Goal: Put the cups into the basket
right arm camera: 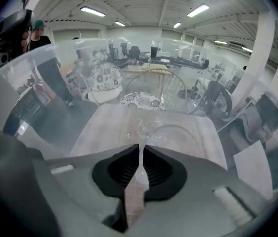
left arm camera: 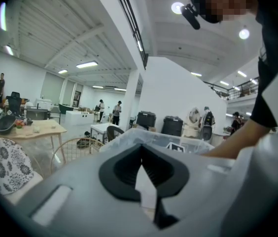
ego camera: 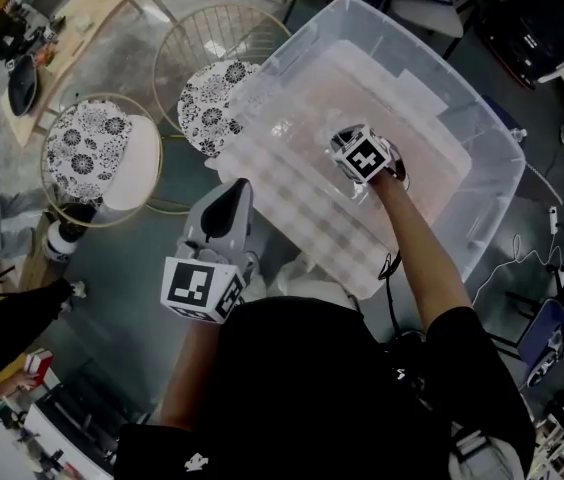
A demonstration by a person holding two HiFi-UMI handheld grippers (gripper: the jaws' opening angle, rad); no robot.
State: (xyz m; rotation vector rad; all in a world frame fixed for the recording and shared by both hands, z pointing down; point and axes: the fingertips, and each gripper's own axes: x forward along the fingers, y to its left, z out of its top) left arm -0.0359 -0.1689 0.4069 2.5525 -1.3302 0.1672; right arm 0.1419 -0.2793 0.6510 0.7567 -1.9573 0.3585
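A large clear plastic bin (ego camera: 492, 198) serves as the basket and stands in front of me. My right gripper (ego camera: 357, 148) reaches down inside it. In the right gripper view its jaws (right arm camera: 141, 152) are pinched on the thin wall of a clear plastic cup (right arm camera: 173, 132), whose rim curves off to the right just above the bin's pale floor (right arm camera: 104, 127). My left gripper (ego camera: 224, 203) hangs outside the bin, at its near left corner, with its jaws (left arm camera: 141, 157) shut and nothing between them. The bin's rim (left arm camera: 154, 135) shows just beyond the left gripper.
Two round wire chairs with flower-pattern cushions (ego camera: 89, 148) (ego camera: 217, 88) stand left of the bin. A wooden table (ego camera: 82, 8) is at the far left, and black cases (ego camera: 542, 18) at the far right. Cables lie on the floor (ego camera: 522, 258) by the bin's right side.
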